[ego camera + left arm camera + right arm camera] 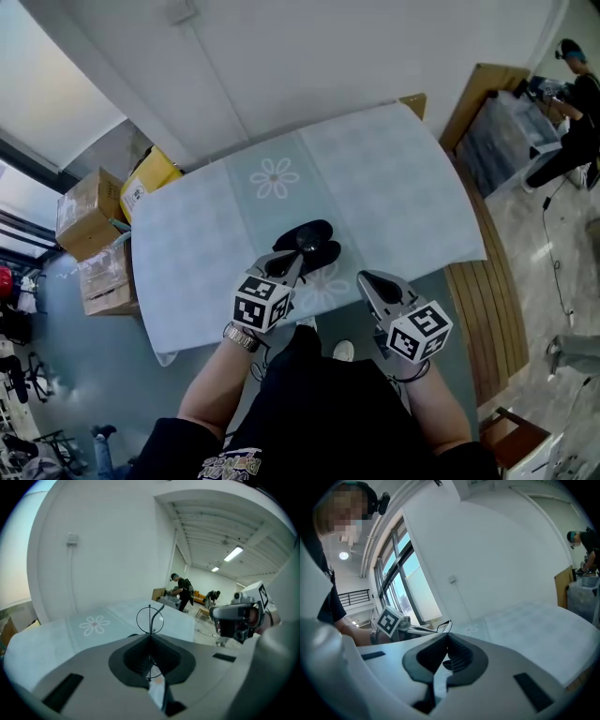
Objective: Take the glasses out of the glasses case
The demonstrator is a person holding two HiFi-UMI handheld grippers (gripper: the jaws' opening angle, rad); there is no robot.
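Boxes (pixel 89 211) are stacked far left beside the table (pixel 394 187); now your left gripper (pixel 299 251), jaws pinched tight on the glasses (pixel 150 619); the thin wire frame is held up off the cloth, one round lens standing above the tips; the black glasses case (pixel 322 251) lies on the table right at those tips; your right gripper (pixel 365 278) hovers near the case, off to its right, jaws pressed together with nothing between them.
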